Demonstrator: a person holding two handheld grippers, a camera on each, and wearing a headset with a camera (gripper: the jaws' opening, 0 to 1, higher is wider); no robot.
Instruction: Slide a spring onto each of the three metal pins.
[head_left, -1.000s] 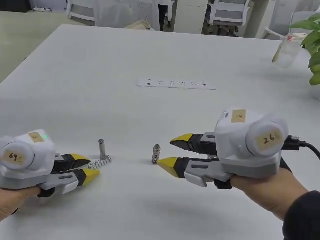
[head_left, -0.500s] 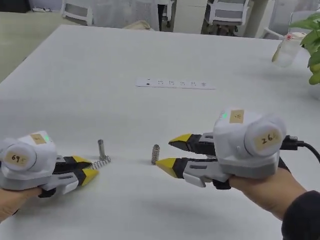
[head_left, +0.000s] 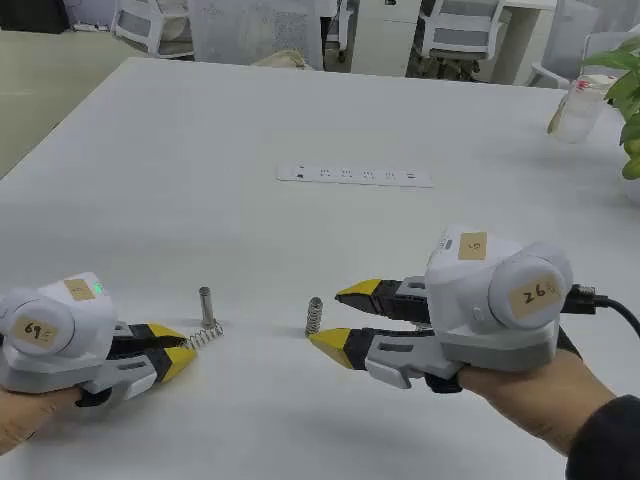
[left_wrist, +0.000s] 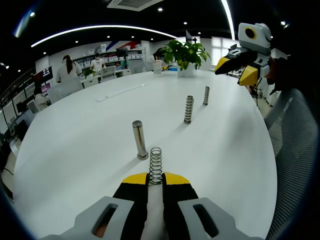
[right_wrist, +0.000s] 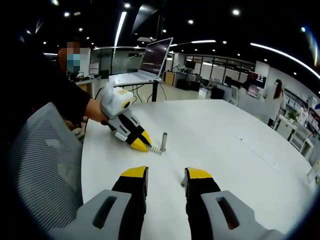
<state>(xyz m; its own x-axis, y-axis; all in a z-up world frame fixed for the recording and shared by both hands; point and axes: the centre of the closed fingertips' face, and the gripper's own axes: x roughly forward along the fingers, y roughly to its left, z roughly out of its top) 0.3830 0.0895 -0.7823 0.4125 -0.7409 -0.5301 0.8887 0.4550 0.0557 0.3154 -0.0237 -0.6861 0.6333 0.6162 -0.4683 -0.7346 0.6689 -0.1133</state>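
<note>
left claw (left_wrist: 155, 177): pinches spring (left_wrist: 156, 161), apparently touching pin (left_wrist: 139, 140) | right claw (right_wrist: 166, 175): parted

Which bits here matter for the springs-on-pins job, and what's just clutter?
Job:
bare pin
spring, gripped in left claw
near sprung pin
far sprung pin
right claw, open

Lying about:
power strip
potted plant
clear bottle
</note>
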